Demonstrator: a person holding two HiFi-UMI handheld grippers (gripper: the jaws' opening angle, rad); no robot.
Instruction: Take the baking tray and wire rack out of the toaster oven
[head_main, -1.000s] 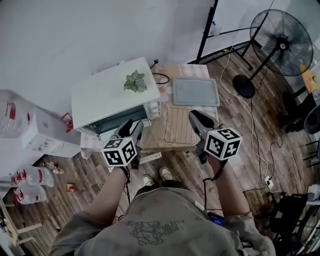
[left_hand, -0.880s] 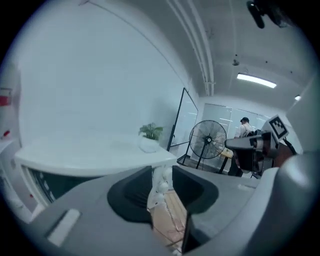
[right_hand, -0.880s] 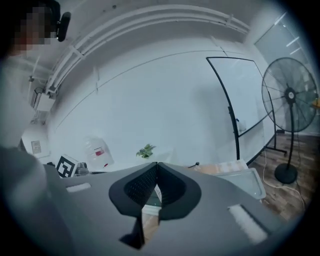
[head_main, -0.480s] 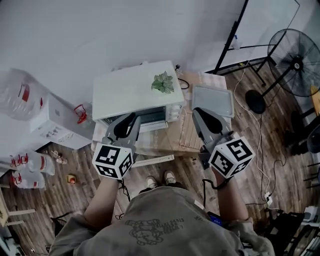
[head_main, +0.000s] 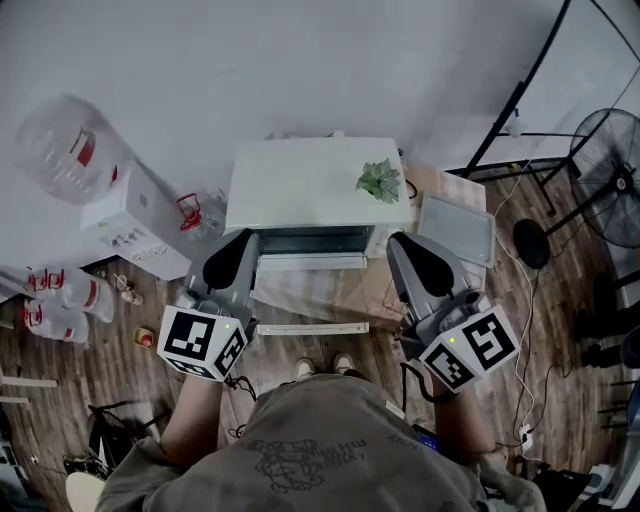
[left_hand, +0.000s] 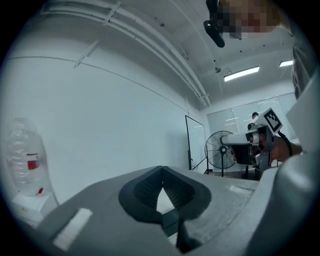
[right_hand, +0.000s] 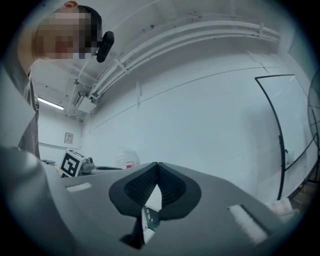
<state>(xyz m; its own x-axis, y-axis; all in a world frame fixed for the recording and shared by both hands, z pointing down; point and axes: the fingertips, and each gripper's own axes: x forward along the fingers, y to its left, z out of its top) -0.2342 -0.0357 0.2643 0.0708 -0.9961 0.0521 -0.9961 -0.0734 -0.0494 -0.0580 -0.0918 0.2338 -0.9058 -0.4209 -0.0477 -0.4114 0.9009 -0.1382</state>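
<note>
The baking tray (head_main: 456, 228) is out of the toaster oven (head_main: 316, 184) and lies flat on the low table (head_main: 322, 300), just beside the oven's right end. I can't pick out the wire rack from here; the right gripper covers the stretch of table in front of the tray.

The left gripper (head_main: 238, 244) is held near the oven's front left corner and the right gripper (head_main: 404, 246) near its front right corner. Both point level toward the oven and the wall behind it, and neither touches the oven. In the left gripper view the left gripper (left_hand: 161, 173) has its jaw tips pressed together with nothing between them. The right gripper (right_hand: 157, 168) looks the same in its own view, tips meeting and empty.

A sprig of green leaves (head_main: 379, 180) sits on top of the oven, toward its right end. To the oven's left stand a white box (head_main: 135, 225) and a big water bottle (head_main: 62, 150). A floor fan (head_main: 612, 190) stands well off to its right.
</note>
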